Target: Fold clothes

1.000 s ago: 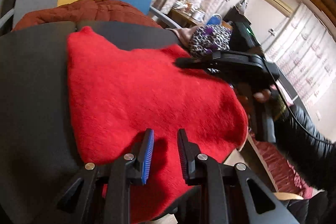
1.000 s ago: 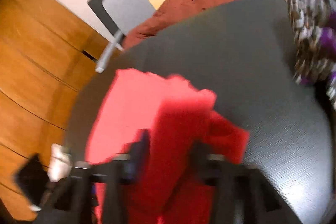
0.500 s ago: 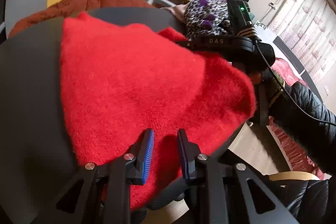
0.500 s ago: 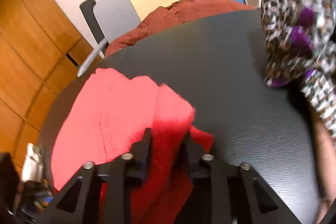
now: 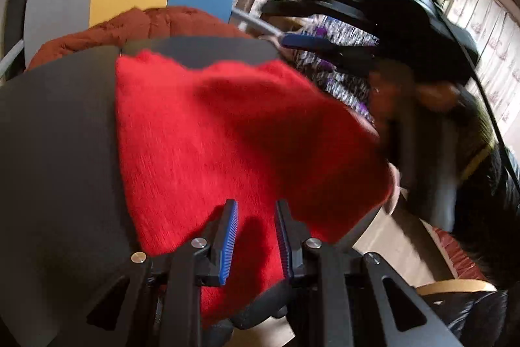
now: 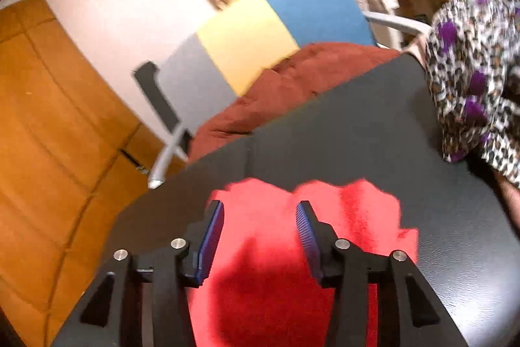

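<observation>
Sweater (image 5: 227, 132) spread on table (image 5: 55, 135), wooden door (image 6: 48, 132) only rightward

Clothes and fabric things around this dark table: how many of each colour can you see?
Bright red garment lying on the table: 1
Rust-brown padded garment on the chair: 1
Leopard-print cloth with purple spots at the table edge: 1
Total: 3

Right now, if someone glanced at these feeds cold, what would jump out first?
The bright red sweater, spread over the dark round table and hanging past its near edge. Next, the chair back in grey, yellow and blue panels behind the table, a rust-brown quilted garment heaped before it. At the table's right, leopard-print fabric with purple spots.
</observation>
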A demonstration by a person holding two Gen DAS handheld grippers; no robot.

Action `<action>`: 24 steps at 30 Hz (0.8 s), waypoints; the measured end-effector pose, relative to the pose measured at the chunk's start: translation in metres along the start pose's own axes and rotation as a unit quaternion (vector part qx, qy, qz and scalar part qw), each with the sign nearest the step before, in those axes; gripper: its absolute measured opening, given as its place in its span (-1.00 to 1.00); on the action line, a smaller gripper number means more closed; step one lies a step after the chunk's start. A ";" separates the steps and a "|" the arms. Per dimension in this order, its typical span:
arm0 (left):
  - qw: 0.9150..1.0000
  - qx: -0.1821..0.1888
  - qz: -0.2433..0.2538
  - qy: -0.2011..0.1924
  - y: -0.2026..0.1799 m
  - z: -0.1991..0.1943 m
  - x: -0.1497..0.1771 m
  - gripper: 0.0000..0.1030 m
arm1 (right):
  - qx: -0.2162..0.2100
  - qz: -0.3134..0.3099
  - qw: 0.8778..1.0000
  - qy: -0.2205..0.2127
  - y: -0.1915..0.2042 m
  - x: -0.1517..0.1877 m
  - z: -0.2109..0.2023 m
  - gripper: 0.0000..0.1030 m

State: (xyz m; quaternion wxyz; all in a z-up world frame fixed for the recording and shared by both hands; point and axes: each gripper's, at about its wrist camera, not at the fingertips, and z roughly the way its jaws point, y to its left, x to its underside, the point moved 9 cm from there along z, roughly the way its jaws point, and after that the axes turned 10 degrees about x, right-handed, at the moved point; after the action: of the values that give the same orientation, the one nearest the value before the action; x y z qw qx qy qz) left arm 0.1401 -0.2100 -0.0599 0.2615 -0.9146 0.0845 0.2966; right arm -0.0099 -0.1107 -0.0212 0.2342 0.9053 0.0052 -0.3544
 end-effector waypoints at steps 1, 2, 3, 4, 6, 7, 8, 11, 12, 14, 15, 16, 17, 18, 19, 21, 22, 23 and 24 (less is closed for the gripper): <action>1.000 -0.002 -0.008 0.008 0.004 0.006 0.008 -0.55 | 0.035 -0.003 0.999 0.009 -0.014 0.007 0.017 -0.08; 1.000 -0.003 -0.012 0.002 0.006 0.008 0.012 -0.55 | 0.061 -0.008 0.998 0.019 -0.028 0.016 0.031 -0.08; 1.000 0.001 -0.014 -0.011 0.007 0.006 0.013 -0.55 | 0.086 -0.013 0.996 0.030 -0.042 0.025 0.045 -0.12; 1.000 0.008 -0.020 -0.014 0.006 0.004 0.014 -0.56 | 0.111 -0.017 0.993 0.039 -0.056 0.033 0.059 -0.16; 0.999 0.002 -0.027 -0.030 0.008 -0.005 0.007 -0.56 | 0.092 0.004 0.996 0.018 -0.062 0.028 0.052 -0.22; 0.999 -0.006 -0.026 -0.042 0.009 -0.011 0.000 -0.57 | 0.098 -0.009 0.995 0.016 -0.059 0.028 0.051 -0.21; 0.998 -0.007 -0.029 -0.055 0.010 -0.018 -0.010 -0.57 | 0.102 -0.018 0.995 0.013 -0.057 0.028 0.052 -0.21; 0.991 -0.002 -0.058 -0.119 0.017 -0.039 -0.061 -0.57 | 0.101 -0.022 0.995 0.010 -0.054 0.028 0.053 -0.19; 0.989 -0.003 -0.064 -0.132 0.019 -0.041 -0.077 -0.57 | 0.099 -0.021 0.995 0.010 -0.054 0.027 0.053 -0.19; 0.985 -0.025 -0.073 -0.152 0.025 -0.038 -0.108 -0.57 | 0.096 -0.020 0.995 0.011 -0.056 0.029 0.055 -0.19; 0.984 -0.034 -0.083 -0.153 0.030 -0.031 -0.118 -0.57 | 0.094 -0.019 0.995 0.012 -0.057 0.029 0.056 -0.18; 0.983 -0.045 -0.095 -0.152 0.035 -0.023 -0.128 -0.57 | 0.093 -0.019 0.995 0.012 -0.058 0.030 0.057 -0.18; 0.982 -0.059 -0.104 -0.150 0.042 -0.014 -0.134 -0.57 | 0.091 -0.018 0.996 0.013 -0.059 0.031 0.058 -0.18; 0.980 -0.073 -0.111 -0.147 0.048 -0.006 -0.138 -0.57 | 0.090 -0.018 0.996 0.014 -0.060 0.031 0.059 -0.17; 0.979 -0.106 -0.120 -0.129 0.063 0.011 -0.139 -0.57 | 0.088 -0.018 0.996 0.013 -0.060 0.032 0.059 -0.17; 0.977 -0.136 -0.134 -0.095 0.094 0.046 -0.126 -0.57 | 0.088 -0.019 0.996 0.011 -0.060 0.032 0.059 -0.16; 0.977 -0.140 -0.139 -0.080 0.111 0.066 -0.118 -0.54 | 0.088 -0.020 0.996 0.011 -0.060 0.032 0.059 -0.15; 0.977 -0.148 -0.129 -0.081 0.115 0.072 -0.118 -0.55 | 0.090 -0.024 0.996 0.010 -0.058 0.032 0.062 -0.14; 0.977 -0.157 -0.112 -0.088 0.115 0.072 -0.121 -0.55 | 0.092 -0.029 0.995 0.010 -0.056 0.032 0.065 -0.13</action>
State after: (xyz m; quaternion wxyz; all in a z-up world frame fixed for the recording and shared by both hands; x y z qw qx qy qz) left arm -0.0292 -0.2691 -0.0880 0.1524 -0.9182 -0.0899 0.3544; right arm -0.0375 -0.0931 -0.1068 0.1392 0.9260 0.0009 -0.3511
